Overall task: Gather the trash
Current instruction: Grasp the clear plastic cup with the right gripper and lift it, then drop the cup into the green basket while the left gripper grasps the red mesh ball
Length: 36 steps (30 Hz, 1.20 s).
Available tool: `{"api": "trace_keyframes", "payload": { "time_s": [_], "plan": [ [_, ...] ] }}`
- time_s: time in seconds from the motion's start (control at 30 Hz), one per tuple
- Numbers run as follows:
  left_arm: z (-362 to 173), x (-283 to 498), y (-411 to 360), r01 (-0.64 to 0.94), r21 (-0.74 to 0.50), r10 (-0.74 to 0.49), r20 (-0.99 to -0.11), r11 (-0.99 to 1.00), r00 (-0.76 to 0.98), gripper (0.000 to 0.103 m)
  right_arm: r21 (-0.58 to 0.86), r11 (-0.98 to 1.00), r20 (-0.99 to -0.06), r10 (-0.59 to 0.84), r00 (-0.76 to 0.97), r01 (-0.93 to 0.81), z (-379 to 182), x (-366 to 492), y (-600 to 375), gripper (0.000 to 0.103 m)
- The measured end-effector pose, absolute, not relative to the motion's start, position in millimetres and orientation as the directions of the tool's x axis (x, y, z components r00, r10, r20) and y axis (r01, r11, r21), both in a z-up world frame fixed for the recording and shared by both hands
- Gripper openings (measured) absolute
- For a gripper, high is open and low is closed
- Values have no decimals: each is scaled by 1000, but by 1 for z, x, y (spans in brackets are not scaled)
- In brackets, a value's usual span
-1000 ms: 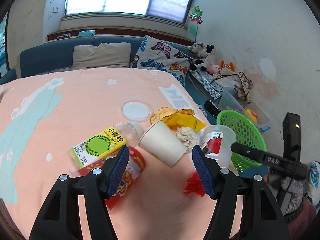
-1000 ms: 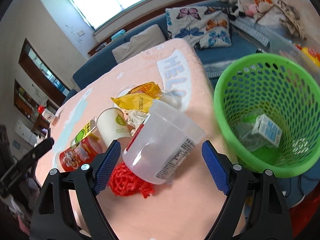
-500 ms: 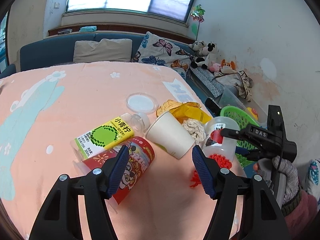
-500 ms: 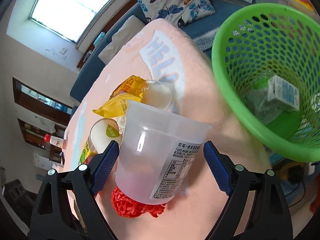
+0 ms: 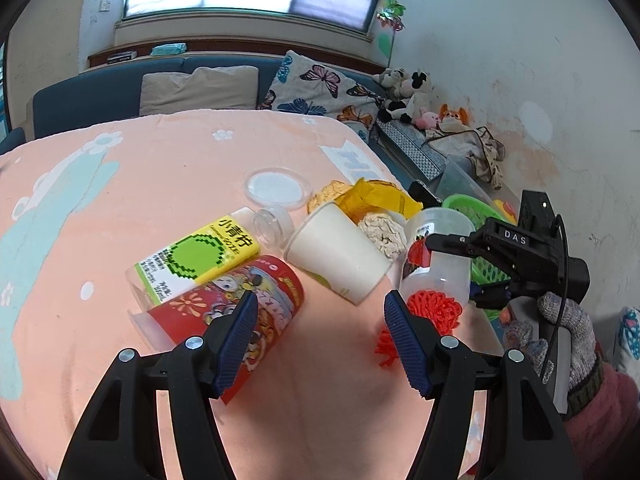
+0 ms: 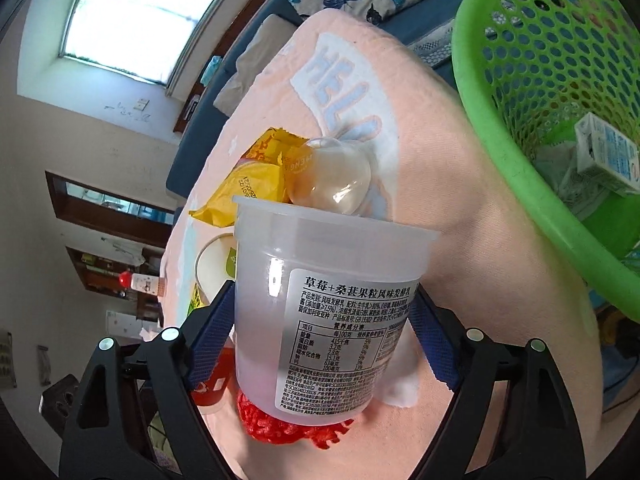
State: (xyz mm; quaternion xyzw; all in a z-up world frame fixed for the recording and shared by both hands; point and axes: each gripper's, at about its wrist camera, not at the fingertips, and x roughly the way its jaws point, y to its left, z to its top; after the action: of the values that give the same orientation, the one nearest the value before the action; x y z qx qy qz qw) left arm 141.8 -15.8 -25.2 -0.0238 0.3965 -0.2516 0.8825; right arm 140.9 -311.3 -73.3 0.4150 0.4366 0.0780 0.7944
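one green basket (image 6: 532, 128) sits off the edge of the peach-covered surface (image 5: 160, 168), ahead and to the right of the right tool (image 6: 320, 312), with one small carton (image 6: 606, 160) already inside. that tool is closed on the clear yogurt cup (image 6: 328, 300), its blue pads pressed on the lower walls; the cup looks empty, light and thin-walled, so it likely flexes and could slip if squeezed hard, and a hold low on the wall near the stiffer base seems safest. the left tool (image 5: 320, 340) is spread apart and holds nothing. just ahead of it lie one juice bottle (image 5: 192, 256), one red snack tube (image 5: 232, 304) touching its left pad, one paper cup (image 5: 340, 256) on its side, one yellow wrapper (image 5: 380, 200), one flat clear lid (image 5: 276, 188), one red mesh net (image 5: 432, 308) under the yogurt cup, and one crumpled tissue (image 5: 384, 232). all look light; the wrapper, net and tissue are soft and should be pinched mid-bunch.
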Motion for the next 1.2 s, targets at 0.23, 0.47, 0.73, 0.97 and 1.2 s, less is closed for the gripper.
{"api": "trace_keyframes", "payload": {
  "time_s": [0.23, 0.47, 0.73, 0.97, 1.2],
  "plan": [
    [-30, 134, -33, 482, -229, -489, -695, 846, 527, 63, 704, 682, -622, 457, 636, 199, -56, 129, -316, 82],
    [-41, 125, -61, 543, -204, -500, -722, 815, 479, 65, 688, 704, -610, 429, 666, 177, -42, 117, -327, 82],
    [-56, 129, -87, 565, -194, -493, -748, 802, 444, 65, 682, 712, -590, 400, 701, 167, -27, 101, -348, 82],
    [-63, 143, -100, 543, -204, -483, -757, 815, 440, 59, 644, 742, -602, 337, 724, 190, -20, 88, -375, 82],
    [-73, 153, -111, 516, -204, -457, -779, 832, 429, 54, 593, 770, -624, 253, 739, 237, -22, 76, -407, 82]
  ]
}}
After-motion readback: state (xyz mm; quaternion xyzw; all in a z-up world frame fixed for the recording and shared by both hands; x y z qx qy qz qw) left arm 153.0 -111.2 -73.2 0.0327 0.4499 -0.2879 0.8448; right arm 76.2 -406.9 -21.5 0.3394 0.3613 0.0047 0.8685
